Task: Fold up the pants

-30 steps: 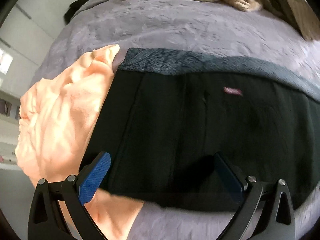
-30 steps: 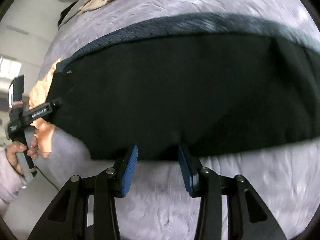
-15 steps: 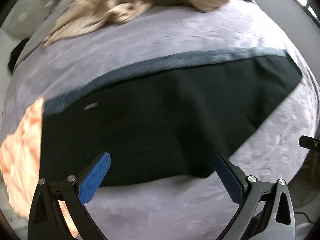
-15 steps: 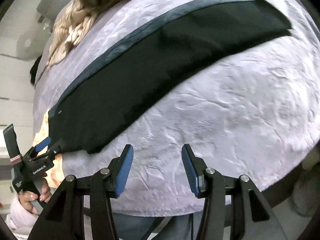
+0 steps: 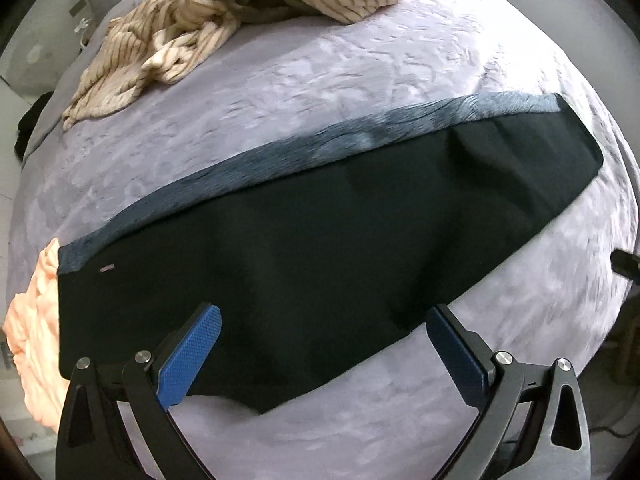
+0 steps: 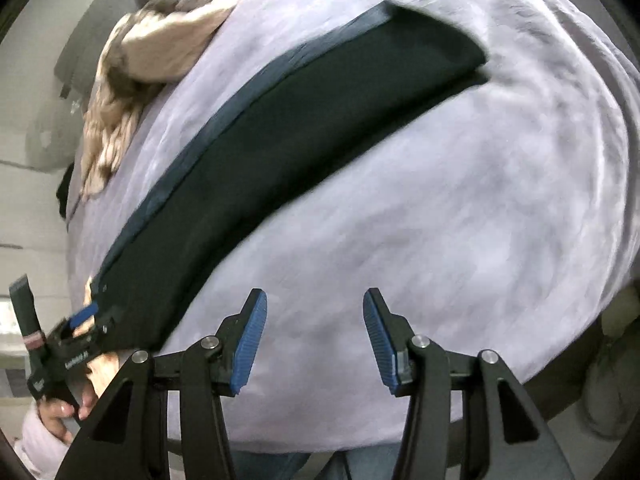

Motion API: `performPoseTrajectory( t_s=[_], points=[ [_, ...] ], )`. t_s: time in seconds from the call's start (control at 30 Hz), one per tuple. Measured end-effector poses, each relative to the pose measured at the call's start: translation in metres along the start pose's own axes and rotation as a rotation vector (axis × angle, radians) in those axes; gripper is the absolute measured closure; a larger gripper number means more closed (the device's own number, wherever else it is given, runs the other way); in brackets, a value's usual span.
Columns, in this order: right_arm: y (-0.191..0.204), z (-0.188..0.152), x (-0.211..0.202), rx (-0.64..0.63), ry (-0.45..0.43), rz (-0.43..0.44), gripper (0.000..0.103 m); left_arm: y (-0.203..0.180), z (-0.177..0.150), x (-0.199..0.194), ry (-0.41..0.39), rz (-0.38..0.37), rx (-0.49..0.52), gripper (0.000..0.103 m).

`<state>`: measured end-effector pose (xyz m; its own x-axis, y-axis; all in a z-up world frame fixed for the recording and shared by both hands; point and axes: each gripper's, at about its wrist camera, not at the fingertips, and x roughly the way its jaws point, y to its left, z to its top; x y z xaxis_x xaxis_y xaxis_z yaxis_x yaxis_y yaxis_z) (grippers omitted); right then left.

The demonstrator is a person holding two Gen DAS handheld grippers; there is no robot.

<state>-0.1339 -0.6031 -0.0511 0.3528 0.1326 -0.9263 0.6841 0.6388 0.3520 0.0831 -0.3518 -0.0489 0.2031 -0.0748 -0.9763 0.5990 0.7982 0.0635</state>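
text: white lettering on the black body of the left gripper [image 6: 82,322], seen at the lower left of the right wrist view – too blurred to read | label: small pale tag on the black pants [image 5: 312,276] near their left end – no letters legible | other readable text: none

Right hand-held gripper [image 6: 314,340] parted above lavender bedspread [image 6: 460,200], empty, black pants [image 6: 280,128] laid flat beyond

One pair of black pants [image 5: 320,248], one peach garment [image 5: 36,344], one striped heap [image 5: 168,36] and two grippers [image 5: 320,344] [image 6: 314,336] are counted on one bed [image 5: 320,80].
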Motion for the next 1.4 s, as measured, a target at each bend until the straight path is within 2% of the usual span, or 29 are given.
performPoseTrajectory(
  t_s=[0.1,0.2,0.33,0.4,0.5,0.57,0.6,0.7,0.83,1.1,1.23,1.3,1.4],
  points=[
    [-0.036,0.041,-0.001,0.004,-0.010,-0.012,0.049,-0.036,0.021,0.008,-0.003,0.039,-0.013,0.000],
    [-0.066,0.086,0.006,0.008,-0.016,-0.014,0.049,-0.063,0.043,0.017,0.006,0.034,-0.065,0.000],
    [-0.094,0.127,0.014,0.112,-0.044,0.090,0.049,-0.093,0.073,0.030,0.010,0.016,-0.116,0.000],
    [-0.105,0.136,0.021,0.166,-0.048,0.070,0.049,-0.103,0.083,0.038,0.007,0.014,-0.113,0.000],
    [-0.118,0.138,0.033,0.254,-0.035,0.115,0.049,-0.119,0.091,0.060,0.066,0.042,-0.075,0.000],
    [-0.122,0.138,0.033,0.271,-0.053,0.145,0.068,-0.122,0.089,0.067,0.083,0.051,-0.077,0.000],
    [-0.123,0.138,0.031,0.275,-0.055,0.140,0.084,-0.124,0.087,0.067,0.081,0.045,-0.082,0.000],
    [-0.128,0.136,0.018,0.276,-0.088,0.163,0.094,-0.128,0.079,0.067,0.073,0.041,-0.080,0.000],
    [-0.138,0.130,0.024,0.264,-0.060,0.105,0.094,-0.133,0.072,0.077,0.074,0.042,-0.077,0.000],
    [-0.129,0.129,0.008,0.219,-0.051,0.096,0.091,-0.136,0.080,0.063,0.060,0.053,-0.047,0.000],
    [-0.095,0.136,-0.005,0.065,-0.096,0.108,0.088,-0.125,0.103,0.047,-0.042,0.060,-0.082,0.000],
    [-0.075,0.144,0.000,-0.018,-0.095,0.097,0.082,-0.116,0.120,0.053,-0.051,0.080,-0.128,0.000],
    [-0.053,0.162,0.016,-0.088,-0.098,0.081,0.081,-0.100,0.133,0.074,-0.047,0.117,-0.203,0.000]
  ],
)
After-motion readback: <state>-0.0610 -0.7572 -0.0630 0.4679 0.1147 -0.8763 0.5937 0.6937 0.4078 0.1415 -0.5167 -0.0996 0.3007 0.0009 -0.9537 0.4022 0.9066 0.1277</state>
